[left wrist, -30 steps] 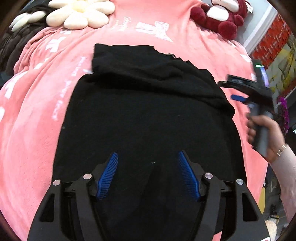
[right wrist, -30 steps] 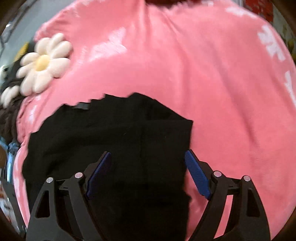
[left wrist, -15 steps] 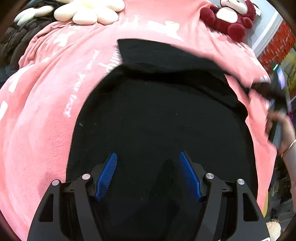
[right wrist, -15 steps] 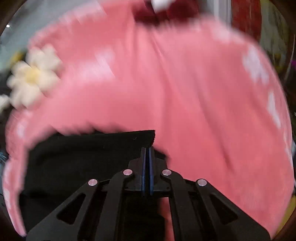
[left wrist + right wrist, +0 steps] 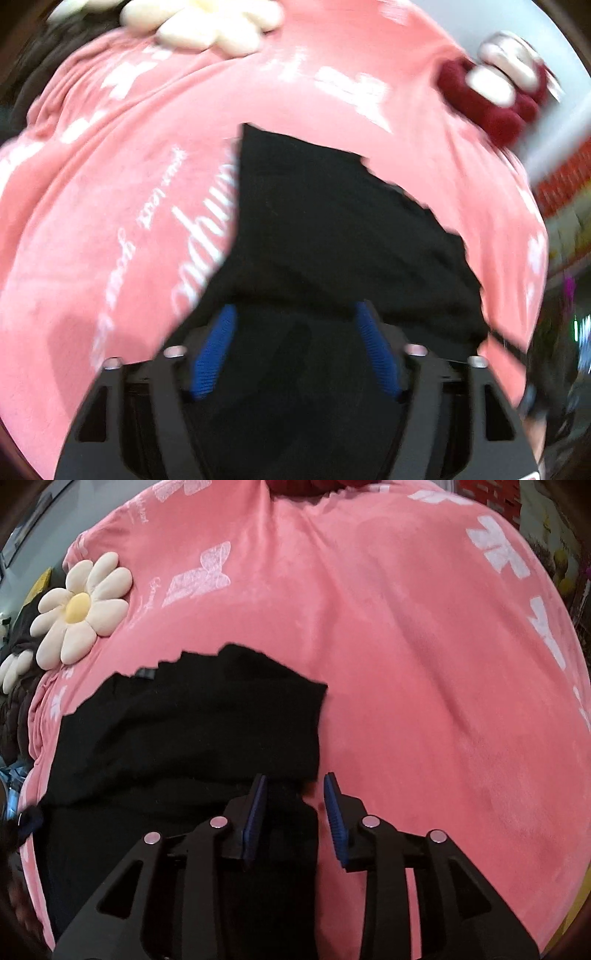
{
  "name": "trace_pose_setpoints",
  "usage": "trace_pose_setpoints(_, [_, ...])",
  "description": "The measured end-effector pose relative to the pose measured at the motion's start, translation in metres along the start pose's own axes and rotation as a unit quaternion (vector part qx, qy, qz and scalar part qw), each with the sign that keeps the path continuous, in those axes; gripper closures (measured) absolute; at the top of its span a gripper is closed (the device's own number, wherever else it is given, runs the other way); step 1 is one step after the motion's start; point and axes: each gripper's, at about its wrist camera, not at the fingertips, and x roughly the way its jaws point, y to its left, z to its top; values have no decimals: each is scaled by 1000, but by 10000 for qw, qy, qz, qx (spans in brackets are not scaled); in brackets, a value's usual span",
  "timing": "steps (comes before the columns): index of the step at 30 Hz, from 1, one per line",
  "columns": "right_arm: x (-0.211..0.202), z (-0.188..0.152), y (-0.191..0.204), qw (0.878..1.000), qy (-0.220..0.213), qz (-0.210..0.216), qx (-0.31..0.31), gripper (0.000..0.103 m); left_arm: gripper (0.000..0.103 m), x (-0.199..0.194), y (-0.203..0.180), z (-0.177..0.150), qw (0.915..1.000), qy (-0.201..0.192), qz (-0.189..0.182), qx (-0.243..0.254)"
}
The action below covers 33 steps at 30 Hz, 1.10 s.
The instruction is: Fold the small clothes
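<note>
Your left claw [image 5: 295, 347] is hanging over the black cloth [image 5: 332, 236]. Its jaws have just been closing but are not pinching anything. The cloth is lying partly folded on the pink blanket [image 5: 110, 221], soft, light and floppy, so you are best grabbing an edge. Your right claw [image 5: 295, 812] is sitting over the edge at 3 o'clock; its jaws have just been opening, gripping nothing. The left view is blurring, and the claws are hiding the near hem.
</note>
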Motion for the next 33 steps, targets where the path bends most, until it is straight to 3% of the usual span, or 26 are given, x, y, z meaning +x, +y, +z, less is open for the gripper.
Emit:
trace_pose_setpoints(1, [-1, -3, -1, 10000, 13, 36, 11, 72, 79, 8, 11, 8, 9996, 77, 70, -279])
trace_pose_setpoints(2, [-2, -4, 0, 10000, 3, 60, -6, 72, 89, 13, 21, 14, 9986, 112, 135, -509])
trace_pose_setpoints(3, [-4, -4, 3, 10000, -32, 69, -64, 72, 93, 16, 34, 21, 9971, 110, 179, -736])
trace_pose_setpoints(5, [-5, -3, 8, 9998, -77, 54, -190, 71, 92, 15, 43, 26, 9968, 86, 274, -743])
trace_pose_setpoints(8, [-1, 2, 20, 9979, -205, -233, -562, 59, 92, 8, 38, 25, 9957, -143, 901, -150])
trace_pose_setpoints(14, [34, 3, 19, 9984, 217, -205, -485, 53, 91, 13, 39, 26, 9943, -129, 1038, -179])
trace_pose_setpoints(16, [27, 4, 13, 9995, 129, -174, -210, 53, 91, 16, 36, 27, 9936, -100, 1122, -76])
trace_pose_setpoints(19, [12, -7, 1, 9997, 109, -135, 177, 52, 91, 7, 38, 24, 9955, -97, 939, -60])
trace_pose_setpoints(20, [4, -17, -3, 9996, 123, -96, 251, 52, 89, 0, 38, 20, 9967, -93, 807, -26])
trace_pose_setpoints(22, [-13, -38, -8, 9995, 162, -75, 246, 52, 69, -18, 37, 6, 9973, -131, 712, 99])
trace_pose_setpoints(24, [-37, -66, -11, 9997, 170, -122, 129, 51, 56, -46, 38, -17, 9973, -252, 597, 333])
trace_pose_setpoints(25, [-50, -80, -13, 9997, 183, -158, 77, 45, 47, -55, 39, -26, 9973, -221, 553, 423])
trace_pose_setpoints(29, [-98, -143, -24, 9993, 322, -153, 64, 28, 38, -92, 54, -84, 9960, 50, 499, 745])
trace_pose_setpoints(33, [-126, -200, -37, 9970, 710, -55, 299, 22, 34, -113, 91, -136, 9983, 404, 332, 265])
